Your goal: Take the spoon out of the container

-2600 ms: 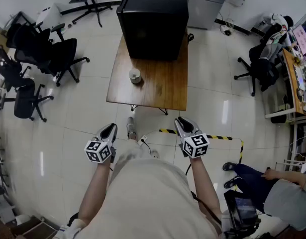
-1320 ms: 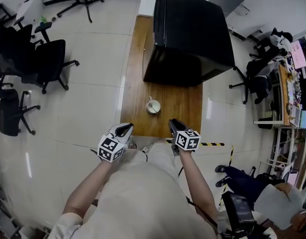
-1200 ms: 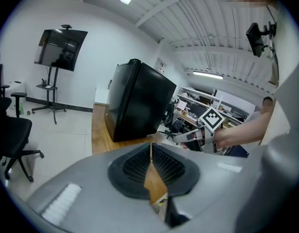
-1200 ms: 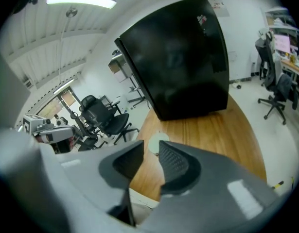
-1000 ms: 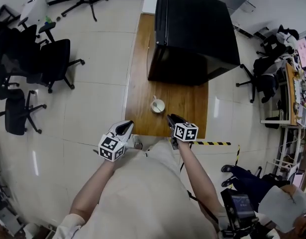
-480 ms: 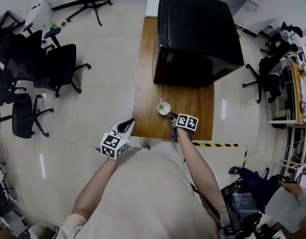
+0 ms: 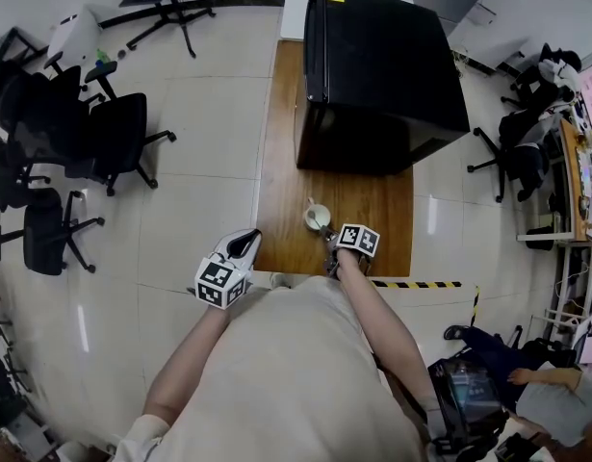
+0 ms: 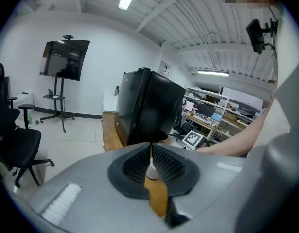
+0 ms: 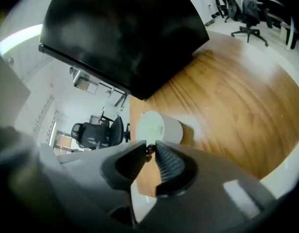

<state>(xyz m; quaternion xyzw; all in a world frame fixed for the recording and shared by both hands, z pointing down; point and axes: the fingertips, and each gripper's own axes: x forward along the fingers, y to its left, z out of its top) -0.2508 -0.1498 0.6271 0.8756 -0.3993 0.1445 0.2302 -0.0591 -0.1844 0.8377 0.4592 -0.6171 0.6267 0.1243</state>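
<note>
Spoon handle point(image 7: 323, 226) leans toward right claw point(image 9: 149, 146) — closing on it; left claw point(image 8: 150, 152) pressed together.

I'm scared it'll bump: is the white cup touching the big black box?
Apart. The head view shows a strip of bare wooden table between the cup and the black box.

place: office-lab | evidence: swivel chairs point(image 7: 117, 131); cluttered desks point(image 8: 207, 117); screen on stand point(image 8: 64, 58)
</note>
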